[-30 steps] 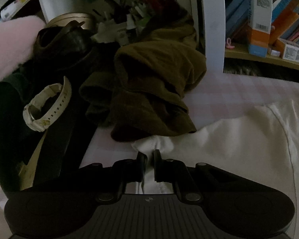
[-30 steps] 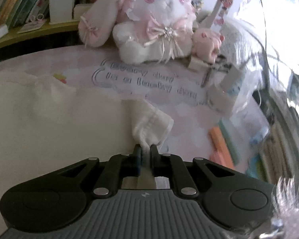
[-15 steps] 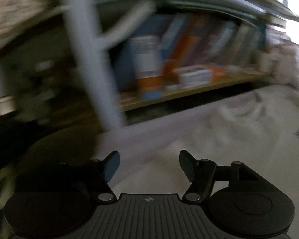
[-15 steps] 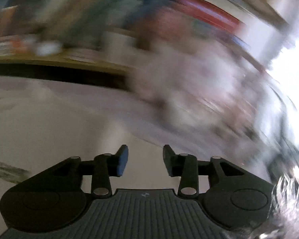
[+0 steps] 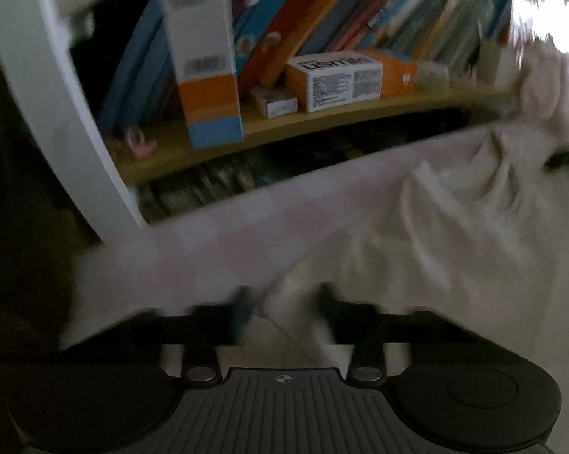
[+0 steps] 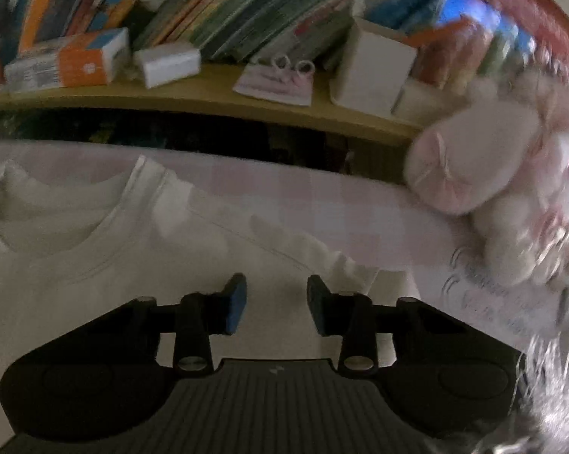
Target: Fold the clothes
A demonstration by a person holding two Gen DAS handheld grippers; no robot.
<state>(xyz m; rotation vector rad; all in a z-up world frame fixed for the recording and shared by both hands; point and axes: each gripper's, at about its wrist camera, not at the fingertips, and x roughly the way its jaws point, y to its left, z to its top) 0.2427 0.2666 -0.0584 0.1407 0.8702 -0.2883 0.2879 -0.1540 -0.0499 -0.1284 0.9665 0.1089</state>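
The left gripper, jaws spread with nothing between them, hangs over the white T-shirt spread on the pink checked tablecloth, while the right gripper, likewise parted, hovers below its collar.

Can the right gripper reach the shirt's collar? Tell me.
Probably yes. The right gripper is open, empty, and low over the white shirt. The collar lies flat ahead to its left, with nothing lying between them.

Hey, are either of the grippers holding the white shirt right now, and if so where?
Neither. The left gripper and right gripper are both open above the white T-shirt, gripping nothing.
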